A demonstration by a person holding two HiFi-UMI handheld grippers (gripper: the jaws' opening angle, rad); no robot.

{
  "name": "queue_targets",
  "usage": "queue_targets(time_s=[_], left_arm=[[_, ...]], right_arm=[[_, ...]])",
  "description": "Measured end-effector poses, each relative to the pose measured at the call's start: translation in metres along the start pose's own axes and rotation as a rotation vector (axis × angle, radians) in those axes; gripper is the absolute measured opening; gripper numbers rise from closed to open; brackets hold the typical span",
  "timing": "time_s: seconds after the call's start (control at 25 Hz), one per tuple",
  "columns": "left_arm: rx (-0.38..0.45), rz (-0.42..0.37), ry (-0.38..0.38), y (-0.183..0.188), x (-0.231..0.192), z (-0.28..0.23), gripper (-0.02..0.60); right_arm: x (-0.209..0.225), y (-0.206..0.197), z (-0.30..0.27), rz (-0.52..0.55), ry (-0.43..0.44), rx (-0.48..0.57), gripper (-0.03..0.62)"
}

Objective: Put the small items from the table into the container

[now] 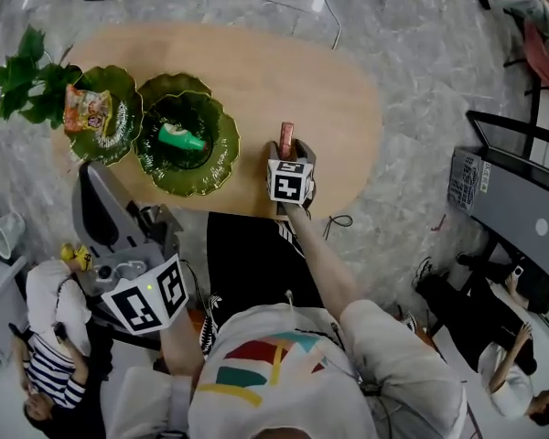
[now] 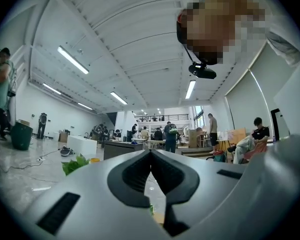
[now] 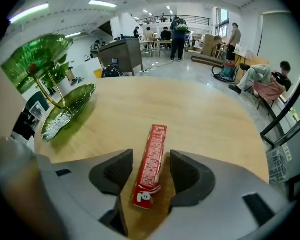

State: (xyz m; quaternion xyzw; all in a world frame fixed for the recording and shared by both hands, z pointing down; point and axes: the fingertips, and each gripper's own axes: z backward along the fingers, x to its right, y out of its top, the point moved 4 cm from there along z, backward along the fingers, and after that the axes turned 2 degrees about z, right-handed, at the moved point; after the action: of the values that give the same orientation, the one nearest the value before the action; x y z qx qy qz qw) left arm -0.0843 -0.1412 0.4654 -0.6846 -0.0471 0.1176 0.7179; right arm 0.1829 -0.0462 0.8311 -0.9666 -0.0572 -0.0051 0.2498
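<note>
A long red snack packet [image 3: 155,144] lies flat on the oval wooden table [image 1: 329,90] near its front edge. My right gripper [image 3: 150,158] points down over it, open, with the packet between the jaws and a gap on each side. From above, the packet [image 1: 286,136] pokes out past the right gripper [image 1: 287,151]. Left of it stands a green tiered dish [image 1: 221,158] holding a green item [image 1: 181,138]; another tier [image 1: 119,135] holds an orange snack bag [image 1: 85,110]. My left gripper [image 1: 90,174] hangs below the table's front left, shut and empty, its jaws meeting [image 2: 150,152].
A potted plant [image 1: 27,85] stands at the table's far left. The green dish [image 3: 67,111] sits left of the right gripper. A black stand with a screen [image 1: 522,199] is at the right; people sit on the floor at both lower corners. Cables lie behind the table.
</note>
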Motion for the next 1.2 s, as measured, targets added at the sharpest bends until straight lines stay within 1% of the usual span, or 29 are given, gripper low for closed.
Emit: queue_targets(time_s=[0.04, 0.08, 0.12, 0.28, 0.36, 0.44, 0.52, 0.68, 0.76, 0.88, 0.96, 1.04, 1.2], left_arm=[[0.0, 0.007, -0.003, -0.003, 0.0, -0.002, 0.008], [0.0, 0.014, -0.005, -0.004, 0.0, -0.004, 0.008], [0.002, 0.02, -0.006, -0.004, -0.001, -0.004, 0.008], [0.007, 0.051, 0.004, 0.01, -0.005, -0.002, 0.008], [0.01, 0.051, 0.007, 0.025, -0.007, 0.0, 0.008], [0.014, 0.046, 0.006, 0.045, -0.008, 0.003, 0.008], [0.021, 0.036, 0.003, 0.071, -0.006, 0.007, 0.008], [0.047, 0.018, 0.018, 0.124, 0.001, 0.012, 0.008], [0.038, 0.002, 0.019, 0.144, 0.006, 0.022, 0.008], [0.052, -0.013, 0.002, 0.162, 0.008, 0.033, 0.008], [0.077, -0.008, 0.015, 0.169, 0.006, 0.037, 0.008], [0.094, -0.006, 0.023, 0.174, 0.006, 0.042, 0.008], [0.133, -0.012, 0.011, 0.185, 0.012, 0.049, 0.008]], right_arm=[[0.0, -0.001, -0.002, -0.011, -0.005, -0.009, 0.233], [0.0, -0.002, -0.004, -0.024, -0.004, -0.015, 0.191], [-0.001, -0.002, -0.004, -0.037, 0.002, -0.026, 0.118], [0.001, 0.008, 0.004, -0.06, 0.031, -0.072, 0.112], [0.002, 0.031, 0.02, -0.043, 0.028, -0.039, 0.112], [0.002, 0.062, 0.046, -0.025, 0.036, 0.03, 0.112], [0.0, 0.098, 0.083, -0.015, 0.053, 0.116, 0.112], [-0.013, 0.184, 0.179, 0.031, 0.129, 0.341, 0.112], [-0.025, 0.209, 0.237, 0.059, 0.172, 0.437, 0.112], [-0.048, 0.235, 0.31, 0.09, 0.256, 0.567, 0.112], [-0.062, 0.247, 0.343, 0.083, 0.327, 0.636, 0.112], [-0.073, 0.251, 0.365, 0.077, 0.377, 0.681, 0.112], [-0.089, 0.25, 0.389, 0.117, 0.415, 0.729, 0.112]])
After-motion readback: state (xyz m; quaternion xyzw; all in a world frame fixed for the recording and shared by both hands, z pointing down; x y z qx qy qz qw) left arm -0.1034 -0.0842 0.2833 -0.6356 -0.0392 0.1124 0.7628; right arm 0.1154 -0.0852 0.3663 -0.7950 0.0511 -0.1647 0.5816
